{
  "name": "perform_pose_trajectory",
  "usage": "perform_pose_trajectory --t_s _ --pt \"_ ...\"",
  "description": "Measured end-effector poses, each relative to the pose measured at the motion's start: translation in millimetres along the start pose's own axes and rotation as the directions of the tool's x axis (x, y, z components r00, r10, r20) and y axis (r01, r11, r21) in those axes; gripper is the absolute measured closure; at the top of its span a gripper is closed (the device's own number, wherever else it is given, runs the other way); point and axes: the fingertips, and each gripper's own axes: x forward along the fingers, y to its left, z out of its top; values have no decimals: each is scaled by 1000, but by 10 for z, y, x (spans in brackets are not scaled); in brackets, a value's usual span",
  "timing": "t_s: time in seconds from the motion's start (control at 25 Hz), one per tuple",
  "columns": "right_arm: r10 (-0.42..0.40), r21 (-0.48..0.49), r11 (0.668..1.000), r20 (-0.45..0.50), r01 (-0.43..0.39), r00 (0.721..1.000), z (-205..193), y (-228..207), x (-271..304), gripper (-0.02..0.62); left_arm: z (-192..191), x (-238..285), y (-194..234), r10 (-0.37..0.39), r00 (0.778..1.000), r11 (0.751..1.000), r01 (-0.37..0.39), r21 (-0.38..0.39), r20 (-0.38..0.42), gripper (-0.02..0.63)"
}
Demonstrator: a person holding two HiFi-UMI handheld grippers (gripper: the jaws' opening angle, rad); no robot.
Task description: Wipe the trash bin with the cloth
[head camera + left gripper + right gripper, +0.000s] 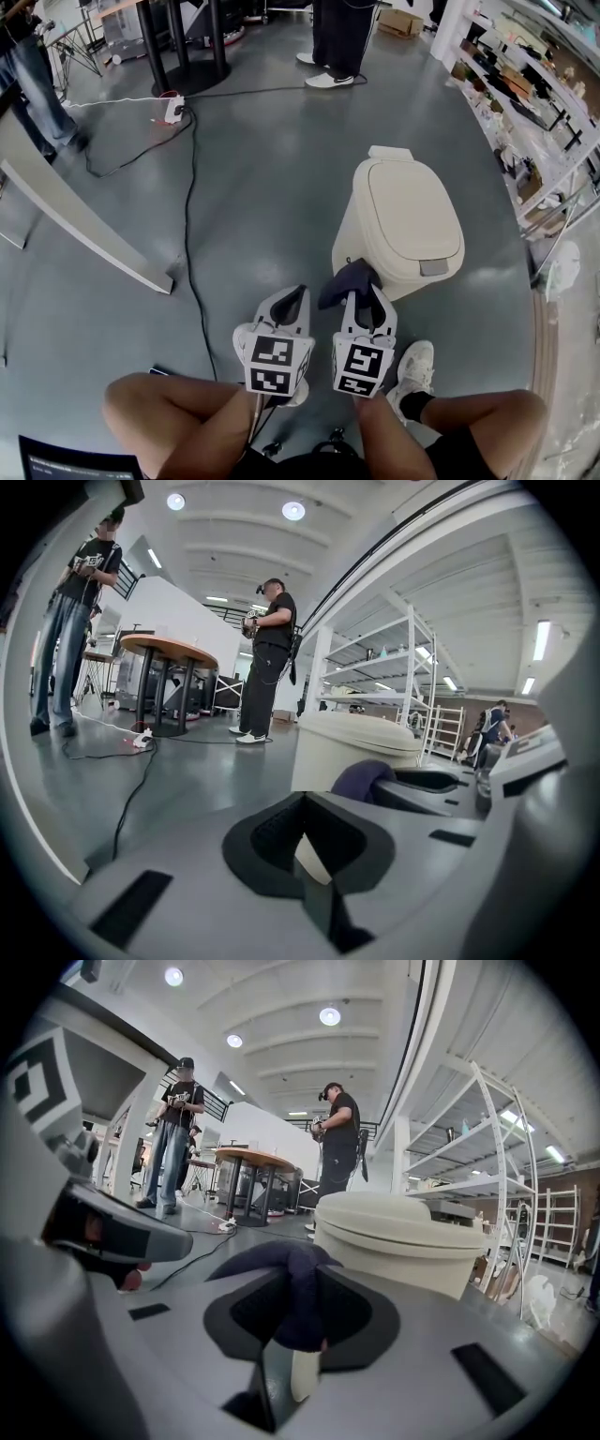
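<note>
A cream trash bin (pixel 408 220) with its lid down stands on the grey floor just ahead of me; it also shows as the bin (pixel 352 747) and the bin (pixel 403 1237). A dark navy cloth (pixel 345 279) is bunched in my right gripper (pixel 361 289), which is shut on it beside the bin's near left side. In the right gripper view the cloth (pixel 286 1283) drapes over the jaws of that gripper (pixel 300 1279). My left gripper (pixel 293 298) sits just left of the right one, jaws together with nothing held. In its own view the left gripper (pixel 305 803) points at the bin, cloth (pixel 364 778) to its right.
A black cable (pixel 190 206) runs across the floor from a power strip (pixel 174 108). A long white beam (pixel 84 230) lies at the left. A person's shoes (pixel 330 80) stand beyond the bin, near a black table base (pixel 187 56). Shelves (pixel 534 112) line the right.
</note>
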Motion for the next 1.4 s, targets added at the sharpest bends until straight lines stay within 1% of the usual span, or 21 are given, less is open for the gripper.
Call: perform_pose_trajectory --t_s 0.24,0.4,0.48,0.6,0.68,0.8,0.96,1.2,1.4 --pt "18 8 1000 -18 -18 1000 -217 41 126 508 -116 65 122 10 1000 1000 -11 -13 -27 606" --pt "12 -12 1000 -51 -12 999 -392 35 221 508 -182 112 193 18 999 998 -20 -63 -39 606" --pt "6 -16 1000 -73 -8 997 -498 52 269 508 -182 130 190 17 999 997 -20 -73 -39 606" --pt "1 -22 1000 -107 -3 994 -673 82 340 508 -182 169 141 7 999 999 -9 -45 -37 606" --pt "2 -26 1000 -120 -5 993 -772 99 381 508 -253 189 129 3 999 1000 -5 -31 -53 606" --pt "3 -40 999 -137 -8 991 -896 128 448 508 -396 221 157 3 996 999 -6 -32 -84 606" --pt "0 -48 999 -168 -8 986 -1085 149 517 508 -547 296 209 18 994 1000 -17 6 -110 606" --pt "7 -42 999 -217 -16 976 -1402 228 603 508 -745 342 220 8 987 1000 -7 7 -159 606" --pt "7 -54 998 -254 -21 967 -1673 250 720 508 -887 409 143 -21 982 1000 23 6 -190 606"
